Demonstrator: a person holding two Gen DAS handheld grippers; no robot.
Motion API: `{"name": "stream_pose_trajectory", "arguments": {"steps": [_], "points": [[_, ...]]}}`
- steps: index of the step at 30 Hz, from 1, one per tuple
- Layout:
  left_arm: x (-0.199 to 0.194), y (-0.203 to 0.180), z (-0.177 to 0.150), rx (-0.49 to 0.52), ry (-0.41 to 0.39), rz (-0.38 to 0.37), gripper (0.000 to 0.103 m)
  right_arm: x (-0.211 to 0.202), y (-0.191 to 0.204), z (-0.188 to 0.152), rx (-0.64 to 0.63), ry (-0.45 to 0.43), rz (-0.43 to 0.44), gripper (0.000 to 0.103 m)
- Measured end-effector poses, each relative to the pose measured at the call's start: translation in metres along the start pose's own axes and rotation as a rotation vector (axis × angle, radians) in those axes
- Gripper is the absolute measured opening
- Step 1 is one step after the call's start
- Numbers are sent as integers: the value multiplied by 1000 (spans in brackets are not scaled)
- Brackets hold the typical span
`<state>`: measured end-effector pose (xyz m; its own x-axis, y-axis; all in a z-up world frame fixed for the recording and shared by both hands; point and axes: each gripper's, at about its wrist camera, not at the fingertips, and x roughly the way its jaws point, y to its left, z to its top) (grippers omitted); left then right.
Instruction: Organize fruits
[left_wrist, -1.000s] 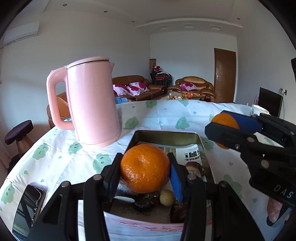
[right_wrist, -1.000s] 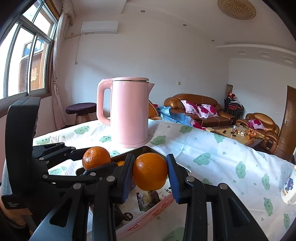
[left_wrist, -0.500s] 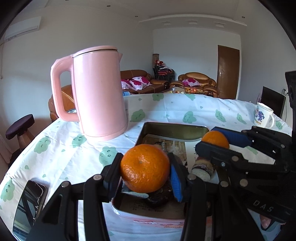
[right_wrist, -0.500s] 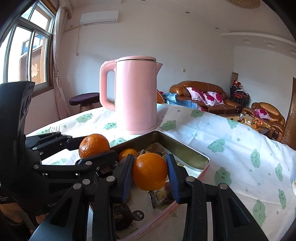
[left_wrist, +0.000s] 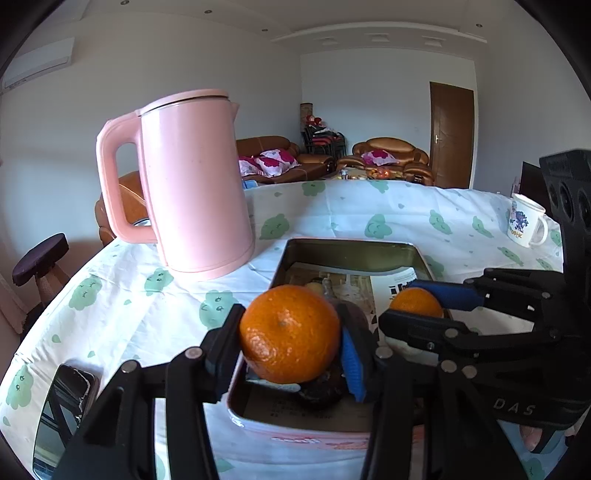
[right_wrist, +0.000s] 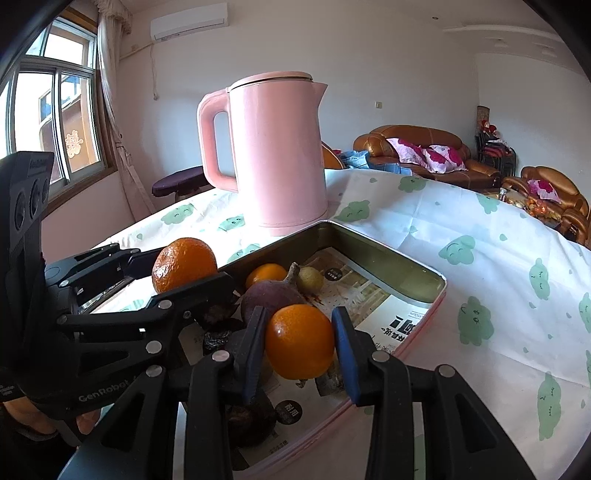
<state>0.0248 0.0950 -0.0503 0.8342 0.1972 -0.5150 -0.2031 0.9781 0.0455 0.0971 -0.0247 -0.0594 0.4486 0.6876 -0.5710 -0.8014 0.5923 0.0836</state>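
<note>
A metal tray (left_wrist: 351, 242) lined with printed paper lies on the table. In it are a small orange (right_wrist: 266, 275), a purple fruit (right_wrist: 271, 295), a small yellow-green fruit (right_wrist: 310, 278) and several dark fruits. My left gripper (left_wrist: 290, 325) holds a large orange (left_wrist: 290, 334) over the tray's near left corner, and its jaws are opening with both pads touching the peel. My right gripper (right_wrist: 299, 321) holds a smaller orange (right_wrist: 299, 341) low over the tray's paper; its jaws are opening too, pads against the fruit. Each gripper shows in the other's view: left gripper (right_wrist: 184, 269), right gripper (left_wrist: 410, 302).
A tall pink kettle (left_wrist: 195, 184) stands just behind the tray's far left corner. A white printed mug (left_wrist: 524, 225) sits at the far right of the tablecloth. A dark phone (left_wrist: 62, 406) lies near the table's front left edge.
The right gripper has come down with its orange from above the tray to just over the paper, closer to the left gripper. The left gripper has barely moved and keeps its orange.
</note>
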Motion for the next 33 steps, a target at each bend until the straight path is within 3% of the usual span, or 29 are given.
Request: {"name": "stream_pose_trajectory", "arguments": {"steps": [5, 9, 12, 18, 25, 33], "points": [[-3, -3, 0, 4, -11, -12, 52, -4, 1, -2, 1, -11, -14, 47], [-7, -1, 2, -11, -23, -12, 65, -13, -5, -5, 31, -34, -27, 58], [-16, -2, 5, -13, -48, -23, 69, -23, -9, -7, 55, -65, -24, 67], [-30, -4, 9, -14, -81, -44, 79, -42, -14, -8, 81, -101, -58, 67], [-38, -7, 11, -9, -100, -45, 79, -63, -24, -11, 122, -133, -112, 68], [-45, -13, 13, -4, -115, -49, 87, -83, -27, -12, 132, -161, -163, 68]]}}
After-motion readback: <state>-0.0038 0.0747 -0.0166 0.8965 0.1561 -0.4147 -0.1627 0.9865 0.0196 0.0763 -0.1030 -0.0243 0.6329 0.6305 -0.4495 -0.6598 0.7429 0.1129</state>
